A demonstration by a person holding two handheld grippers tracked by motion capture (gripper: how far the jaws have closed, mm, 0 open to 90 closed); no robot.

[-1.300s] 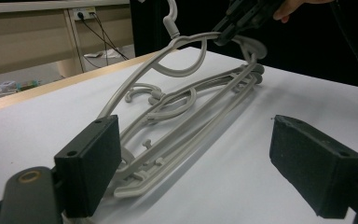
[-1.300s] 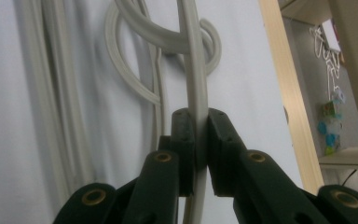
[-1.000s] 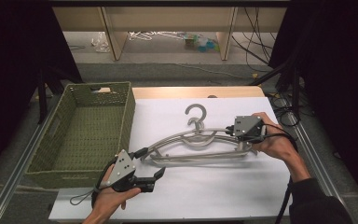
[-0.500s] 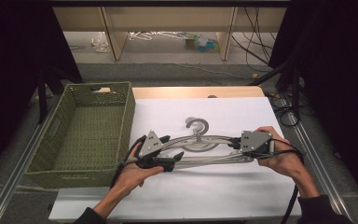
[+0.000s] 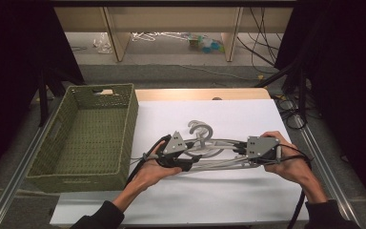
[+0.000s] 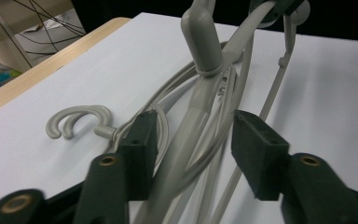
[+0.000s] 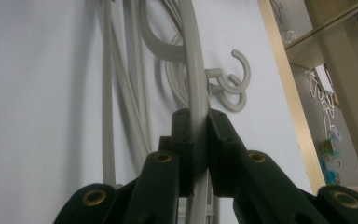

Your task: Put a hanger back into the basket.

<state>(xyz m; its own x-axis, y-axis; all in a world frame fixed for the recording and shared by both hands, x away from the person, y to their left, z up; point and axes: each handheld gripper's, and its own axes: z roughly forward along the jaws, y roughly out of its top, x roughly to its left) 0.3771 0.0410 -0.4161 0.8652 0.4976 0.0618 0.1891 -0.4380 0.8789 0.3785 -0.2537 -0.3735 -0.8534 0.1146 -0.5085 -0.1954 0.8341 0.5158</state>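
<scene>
Hangers, a bundle of pale grey plastic ones, lie on the white sheet that covers the desk, about midway across it and nearer the person's edge. Their hooks curl up toward the far side of the desk, while the long arms stretch left and right between the two hands. In the left gripper view the hooks rest flat on the sheet, and several thin bars cross over one another.

The right gripper has its jaws clamped on one hanger arm at the right end of the bundle; in the right gripper view the right gripper shows both black pads pressed against a single grey bar, with the other bars lying just beside it on the sheet. The right hand wraps the tool from behind.

The left gripper sits at the left end of the bundle. Its jaws stand apart: in the left gripper view the left gripper straddles a thick bar and a few thin ones, with a clear gap on either side. The left hand holds it low over the sheet.

A green woven basket stands on the desk to the left, just beside the sheet's edge and near the left hand.
</scene>
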